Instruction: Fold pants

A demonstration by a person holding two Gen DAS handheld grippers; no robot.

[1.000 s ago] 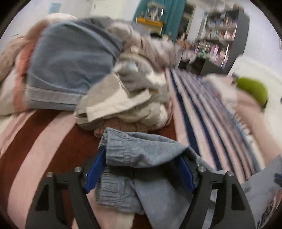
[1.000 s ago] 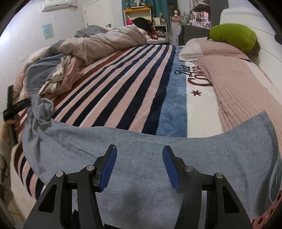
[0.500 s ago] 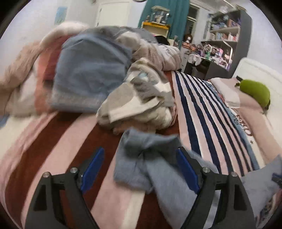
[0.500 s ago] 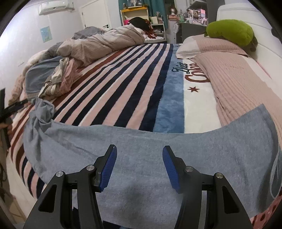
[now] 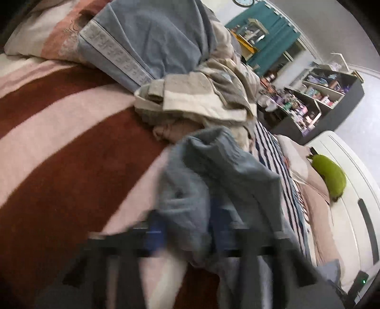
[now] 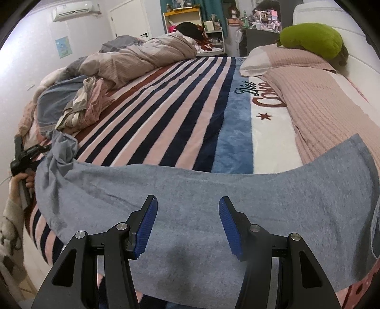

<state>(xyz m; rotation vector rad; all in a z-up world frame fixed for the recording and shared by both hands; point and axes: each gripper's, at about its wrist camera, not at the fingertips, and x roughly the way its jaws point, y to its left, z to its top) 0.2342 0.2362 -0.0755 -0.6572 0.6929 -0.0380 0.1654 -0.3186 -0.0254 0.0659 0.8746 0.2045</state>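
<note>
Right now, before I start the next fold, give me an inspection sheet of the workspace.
Surface: bed with a striped blanket; a pink knit cover lies along its right side.
Job's things: grey pants spread flat across the near edge, one end bunched up at the left.
Clutter: heap of clothes, rumpled duvet, green plush on the pillow.
Grippers: left gripper blurred, its jaws have just been closing on the bunched pants end; right gripper open above the pants, holding nothing.
Cables: nothing seen.
Surroundings: shelves, teal curtain, air conditioner, door.
</note>
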